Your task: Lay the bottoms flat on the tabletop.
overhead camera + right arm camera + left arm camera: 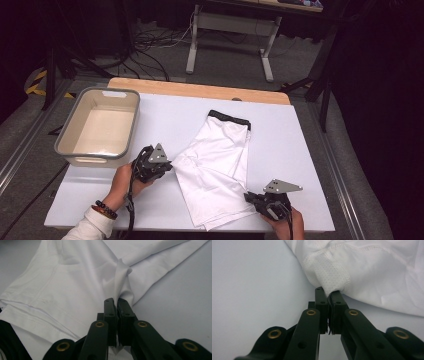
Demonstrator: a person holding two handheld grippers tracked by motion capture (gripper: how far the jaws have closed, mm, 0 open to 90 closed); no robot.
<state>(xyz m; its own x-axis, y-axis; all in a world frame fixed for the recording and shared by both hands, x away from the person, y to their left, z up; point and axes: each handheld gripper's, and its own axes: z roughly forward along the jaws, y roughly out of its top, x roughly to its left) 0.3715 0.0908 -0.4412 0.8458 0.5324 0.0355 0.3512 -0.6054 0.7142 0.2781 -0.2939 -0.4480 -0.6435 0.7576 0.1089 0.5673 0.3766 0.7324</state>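
**Both grippers clamped on white shorts**

The shorts (215,165) lie flat on the counter (300,150), black waistband (229,119) at the far end, between the two grippers. The left gripper (167,164) has its fingers (321,300) pinched together on a mesh-lined hem corner at the shorts' left edge. The right gripper (250,197) has its fingers (110,307) closed on a raised fold of fabric at the near right hem; cloth puckers up just beyond the fingertips. A grey bin (97,125) stands on the counter beyond the left gripper, well apart from the shorts.
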